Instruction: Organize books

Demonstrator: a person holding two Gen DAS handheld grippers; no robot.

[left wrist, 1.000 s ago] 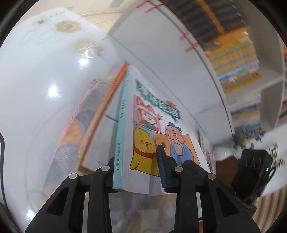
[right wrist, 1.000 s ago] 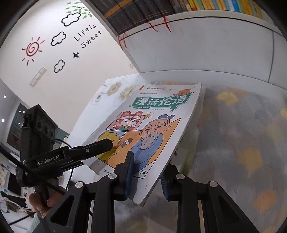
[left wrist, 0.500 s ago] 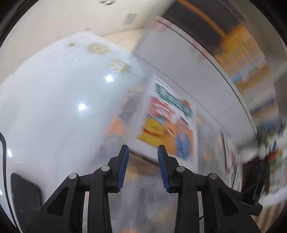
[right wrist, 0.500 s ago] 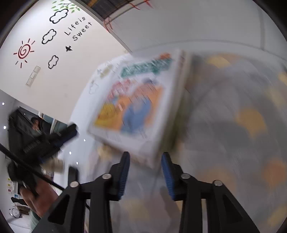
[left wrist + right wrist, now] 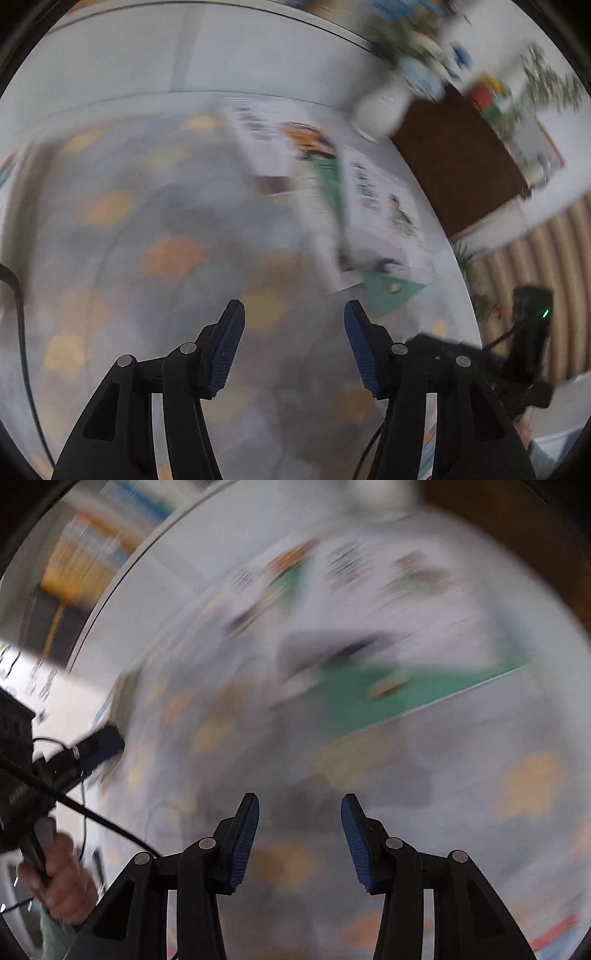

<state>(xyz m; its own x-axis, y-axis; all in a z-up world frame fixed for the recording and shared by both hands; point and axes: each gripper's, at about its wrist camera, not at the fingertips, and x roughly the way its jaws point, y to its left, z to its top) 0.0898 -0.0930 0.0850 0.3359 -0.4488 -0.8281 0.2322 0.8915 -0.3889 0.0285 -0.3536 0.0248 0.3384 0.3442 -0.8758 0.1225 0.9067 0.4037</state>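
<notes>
Both views are blurred by fast motion. In the left wrist view my left gripper (image 5: 294, 314) is open and empty above the leaf-patterned tabletop (image 5: 166, 254). Ahead and right of it lie two white-and-green books (image 5: 376, 218), one overlapping the other (image 5: 280, 151). In the right wrist view my right gripper (image 5: 299, 808) is open and empty. The white-and-green book (image 5: 413, 657) lies flat ahead of it, with another book (image 5: 266, 579) beyond. The left gripper (image 5: 99, 746) shows at the left edge, held by a hand.
A white cabinet wall (image 5: 184, 55) runs behind the table. A white vase (image 5: 380, 107) and a brown box (image 5: 458, 166) stand at the back right. A bookshelf (image 5: 85, 554) shows at the upper left in the right wrist view.
Both grippers let go of the cartoon-cover book, which lay on the stack half a second ago. Both have since opened wider and swung right toward the white-and-green books.
</notes>
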